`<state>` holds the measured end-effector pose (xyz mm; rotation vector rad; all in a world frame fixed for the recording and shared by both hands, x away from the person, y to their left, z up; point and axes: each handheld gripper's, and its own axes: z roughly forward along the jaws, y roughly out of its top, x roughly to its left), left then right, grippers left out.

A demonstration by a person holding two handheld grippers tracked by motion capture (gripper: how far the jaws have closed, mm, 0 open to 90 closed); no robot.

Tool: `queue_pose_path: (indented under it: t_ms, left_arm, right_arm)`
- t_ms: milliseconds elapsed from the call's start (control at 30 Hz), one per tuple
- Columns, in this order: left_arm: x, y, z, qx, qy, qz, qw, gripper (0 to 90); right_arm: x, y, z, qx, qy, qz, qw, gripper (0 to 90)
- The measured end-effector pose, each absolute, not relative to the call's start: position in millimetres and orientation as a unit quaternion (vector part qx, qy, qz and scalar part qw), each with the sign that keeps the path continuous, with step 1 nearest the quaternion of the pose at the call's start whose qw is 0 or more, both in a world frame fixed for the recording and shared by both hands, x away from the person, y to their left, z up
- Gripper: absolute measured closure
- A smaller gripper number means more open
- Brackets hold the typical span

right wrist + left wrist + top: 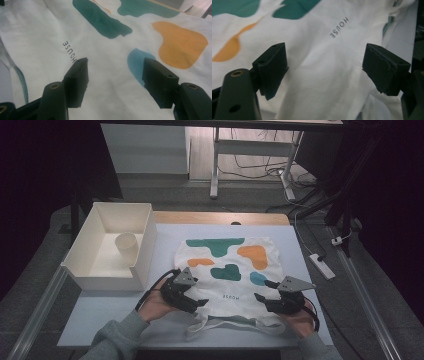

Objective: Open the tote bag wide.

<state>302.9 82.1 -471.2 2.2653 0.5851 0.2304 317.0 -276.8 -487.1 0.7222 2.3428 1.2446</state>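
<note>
The tote bag point(227, 265) lies flat, not yet gripped; the left gripper point(196, 304) and right gripper point(264, 294) hover released, cloth beneath their jaws; grasping remains.

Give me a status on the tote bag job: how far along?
Early stage. Done: the tote bag lies spread flat on the table, handles toward the person. In hand: the left gripper and right gripper sit at the bag's near corners, jaws open over the cloth, nothing gripped. Left: the grasp and whatever follows; the bin holds a paper cup.
</note>
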Motion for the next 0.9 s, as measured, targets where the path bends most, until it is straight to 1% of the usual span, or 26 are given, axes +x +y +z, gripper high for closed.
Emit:
queue_pose_path:
  t_ms: [67, 200, 567, 733, 767, 900]
  left_arm:
    - [301.6, 75.2, -475.9, 0.897, 0.218, 0.089, 0.375, 20.3]
    - [301.1, 71.9, -478.7, 0.901, 0.214, 0.085, 0.369, 20.7]
    - [300.6, 68.6, -486.1, 0.906, 0.214, 0.094, 0.353, 22.6]
    - [302.0, 67.3, -490.7, 0.909, 0.213, 0.087, 0.348, 24.1]
    - [302.5, 67.0, -492.3, 0.908, 0.214, 0.084, 0.35, 29.0]
    - [306.4, 62.9, -500.6, 0.912, 0.216, 0.065, 0.342, 38.5]
  right_arm:
    - [317.0, -276.8, -487.4, 0.257, 0.836, 0.444, 0.194, 38.0]
    - [317.4, -277.2, -488.4, 0.256, 0.838, 0.442, 0.193, 38.0]
    - [317.7, -276.5, -488.5, 0.254, 0.839, 0.439, 0.195, 37.9]
    - [318.0, -275.5, -488.9, 0.257, 0.84, 0.437, 0.195, 37.9]
    - [317.2, -275.4, -488.5, 0.256, 0.839, 0.439, 0.194, 37.9]
    - [314.0, -274.8, -487.2, 0.25, 0.839, 0.441, 0.196, 37.9]
